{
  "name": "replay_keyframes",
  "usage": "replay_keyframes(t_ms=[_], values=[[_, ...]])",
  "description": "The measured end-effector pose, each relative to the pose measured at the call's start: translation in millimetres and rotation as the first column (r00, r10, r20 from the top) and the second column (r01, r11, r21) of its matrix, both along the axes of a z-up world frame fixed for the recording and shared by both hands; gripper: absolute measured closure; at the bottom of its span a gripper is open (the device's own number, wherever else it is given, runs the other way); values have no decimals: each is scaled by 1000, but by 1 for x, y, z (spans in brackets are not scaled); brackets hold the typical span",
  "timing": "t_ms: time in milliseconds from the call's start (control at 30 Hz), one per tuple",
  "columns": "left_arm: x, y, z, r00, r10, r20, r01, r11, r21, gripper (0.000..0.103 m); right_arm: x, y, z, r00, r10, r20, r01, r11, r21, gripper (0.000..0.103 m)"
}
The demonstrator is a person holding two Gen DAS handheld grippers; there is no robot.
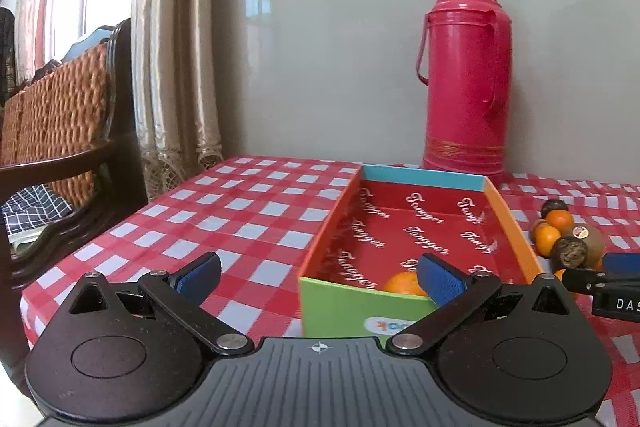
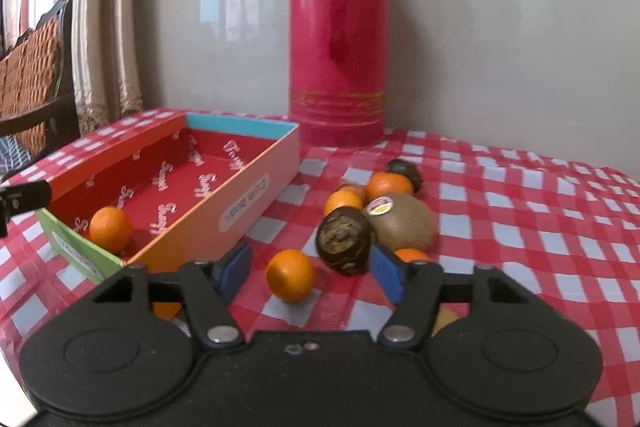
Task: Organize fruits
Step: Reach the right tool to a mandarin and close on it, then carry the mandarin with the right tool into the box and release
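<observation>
An open cardboard box with a red printed lining sits on the checked tablecloth, and one orange lies in its near corner. My left gripper stands open in front of the box's green end wall, holding nothing. To the right of the box lies a loose pile: several oranges, a stickered kiwi and a dark wrinkled fruit. My right gripper is open, with a single orange on the cloth between its fingers, its pads clear of it. The boxed orange shows here too.
A tall pink thermos stands against the wall behind the box and fruit. A wooden chair with a woven back and a curtain are off the table's left edge. The tablecloth stretches left of the box.
</observation>
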State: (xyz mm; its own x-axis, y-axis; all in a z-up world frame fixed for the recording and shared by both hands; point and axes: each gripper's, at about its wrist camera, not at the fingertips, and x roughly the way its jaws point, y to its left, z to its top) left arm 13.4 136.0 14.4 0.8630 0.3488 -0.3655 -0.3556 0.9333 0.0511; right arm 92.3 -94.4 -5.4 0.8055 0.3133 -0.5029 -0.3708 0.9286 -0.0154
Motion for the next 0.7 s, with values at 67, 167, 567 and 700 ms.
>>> replay_keyframes(t_ms=[67,167,567,700], values=[[1,3,0,1000,5,-6,-5,1000,-3,0,2,2,-2,1000,15,-4,-15,1000,-10,57],[1,5,-1,1000,8,-7,-8,1000,2,0,4,4,-3,999,35,-12,-35,999,-12,59],[2,7,-3,1000,4,-28,-4,1000,-5,0,9,12,-10,998,43,-42,-46,997,-63,80],[1,7,-3,1000,3,-20,-3,1000,-3,0,4,9,-2,999,32,-14,-33,998,-45,80]])
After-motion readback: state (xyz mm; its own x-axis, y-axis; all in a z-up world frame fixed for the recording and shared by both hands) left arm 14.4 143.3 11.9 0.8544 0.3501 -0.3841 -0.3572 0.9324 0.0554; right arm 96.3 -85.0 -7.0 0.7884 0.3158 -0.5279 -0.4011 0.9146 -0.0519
